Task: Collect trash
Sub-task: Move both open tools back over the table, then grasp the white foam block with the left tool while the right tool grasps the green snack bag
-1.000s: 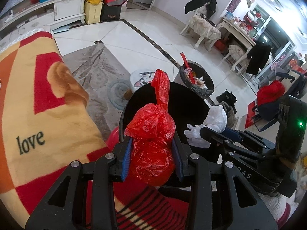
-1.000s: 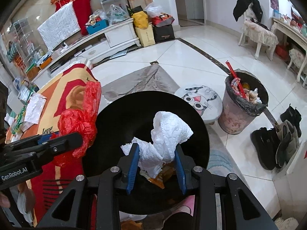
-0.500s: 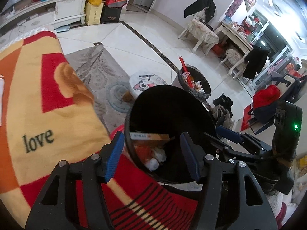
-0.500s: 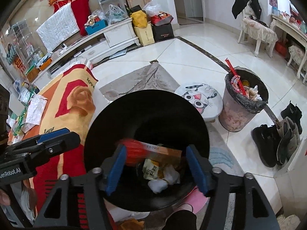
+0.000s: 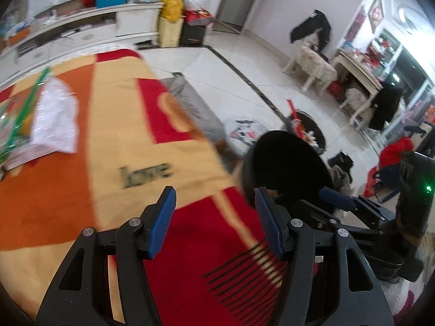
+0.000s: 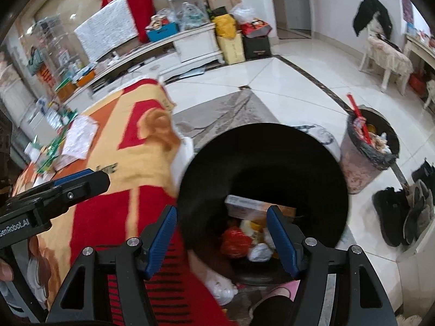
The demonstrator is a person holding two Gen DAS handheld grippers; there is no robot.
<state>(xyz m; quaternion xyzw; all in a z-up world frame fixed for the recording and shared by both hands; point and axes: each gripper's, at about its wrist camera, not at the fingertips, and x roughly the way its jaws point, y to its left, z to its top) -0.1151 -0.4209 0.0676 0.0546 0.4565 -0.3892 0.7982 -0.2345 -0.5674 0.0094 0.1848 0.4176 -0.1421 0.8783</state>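
My left gripper (image 5: 214,193) is open and empty above the red, orange and yellow blanket (image 5: 114,146) that covers the table. A crumpled clear wrapper (image 5: 54,114) and green packaging (image 5: 16,125) lie at the blanket's far left. My right gripper (image 6: 221,212) is also open and empty, over the left rim of the black bin (image 6: 261,141). Down inside the bin lie a red plastic bag (image 6: 235,241), a white tissue wad (image 6: 259,252) and a flat box (image 6: 244,203). The left gripper (image 6: 81,179) shows at the left of the right wrist view.
A second bin (image 6: 367,146) with a grey liner, full of rubbish, stands on the tiled floor to the right. A cat-face stool (image 5: 244,133) sits behind the black bin. Dark shoes (image 6: 402,217) lie at the right. A white cabinet (image 6: 190,46) runs along the back wall.
Both grippers opened and let go: the red bag and the white tissue fell into the black bin. Both hands then swung left toward the blanket-covered table.
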